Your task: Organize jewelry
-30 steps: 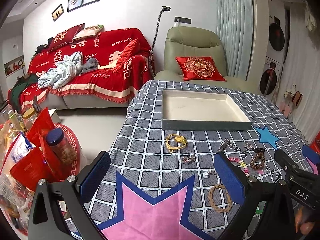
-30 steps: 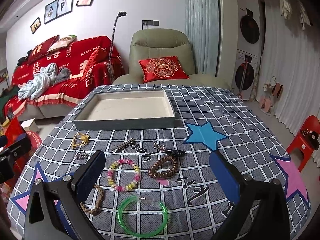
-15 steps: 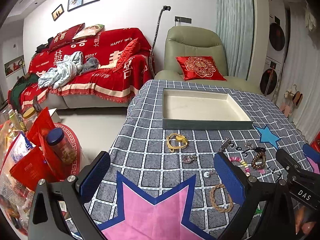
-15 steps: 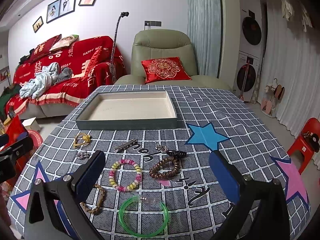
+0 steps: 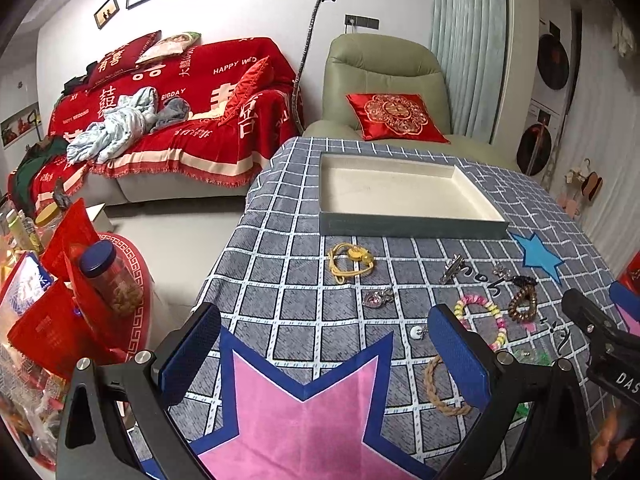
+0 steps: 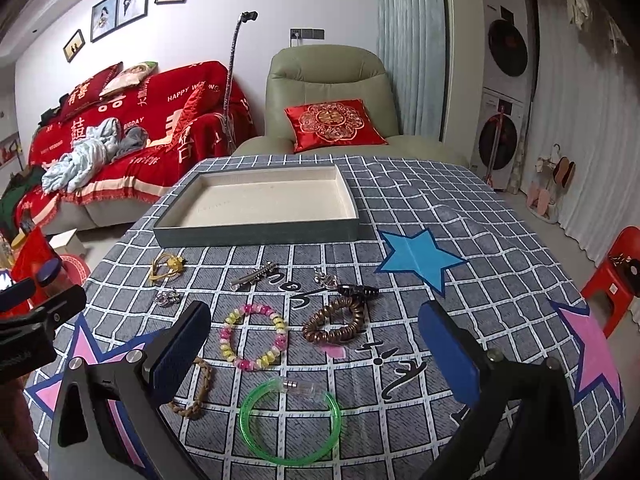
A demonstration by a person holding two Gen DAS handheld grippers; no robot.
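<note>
On the checked tablecloth, loose jewelry waits below an empty tray.

Across the near half of the cloth, the pieces lie apart from one another, so each can likely be pinched alone: a pink-and-yellow bead bracelet at center, a brown coiled bracelet at its 3 o'clock, a green bangle at its 6 o'clock, a braided cord bracelet at its 8 o'clock, and a yellow cord piece at its 11 o'clock. The tray sits at 12 o'clock, well apart, its cream floor bare, presumably the place to fill. Both sets of tongs hover spread wide with nothing between the pads: the right gripper frames the bracelets, while the left gripper hangs over a pink star.
</note>
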